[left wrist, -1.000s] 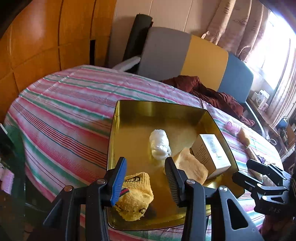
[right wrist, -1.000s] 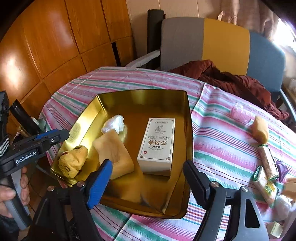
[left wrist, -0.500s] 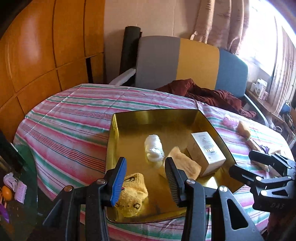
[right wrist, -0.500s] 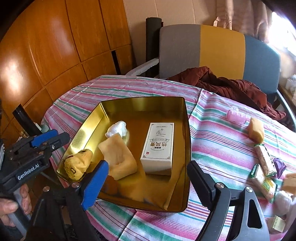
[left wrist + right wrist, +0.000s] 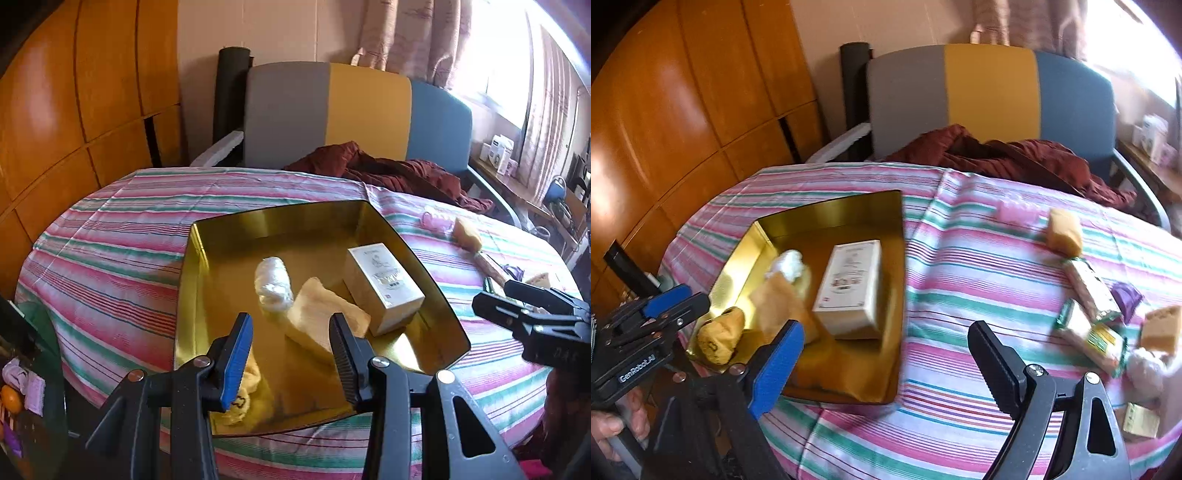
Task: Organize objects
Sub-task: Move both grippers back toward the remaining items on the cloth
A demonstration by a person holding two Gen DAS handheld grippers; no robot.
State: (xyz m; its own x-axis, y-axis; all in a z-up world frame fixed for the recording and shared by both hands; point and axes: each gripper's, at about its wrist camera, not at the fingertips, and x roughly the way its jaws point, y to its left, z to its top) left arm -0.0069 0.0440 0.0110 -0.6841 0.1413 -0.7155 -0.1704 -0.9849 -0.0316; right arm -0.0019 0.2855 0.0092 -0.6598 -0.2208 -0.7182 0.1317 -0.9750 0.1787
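Left wrist: yellow toy (image 5: pixel 243 391) half-hidden.

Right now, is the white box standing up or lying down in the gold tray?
Lying down. The white box rests flat on its broad side on the gold tray's floor, printed face up, beside the sponge.

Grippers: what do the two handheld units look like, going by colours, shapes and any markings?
Both are black plastic frames with silver bolt heads. The left gripper has one blue ribbed pad and one black ribbed pad; white "GenRobot.AI" lettering runs along its body in the right wrist view. The right gripper has the same blue and black pads. A bare hand holds the left unit; no sleeve shows.
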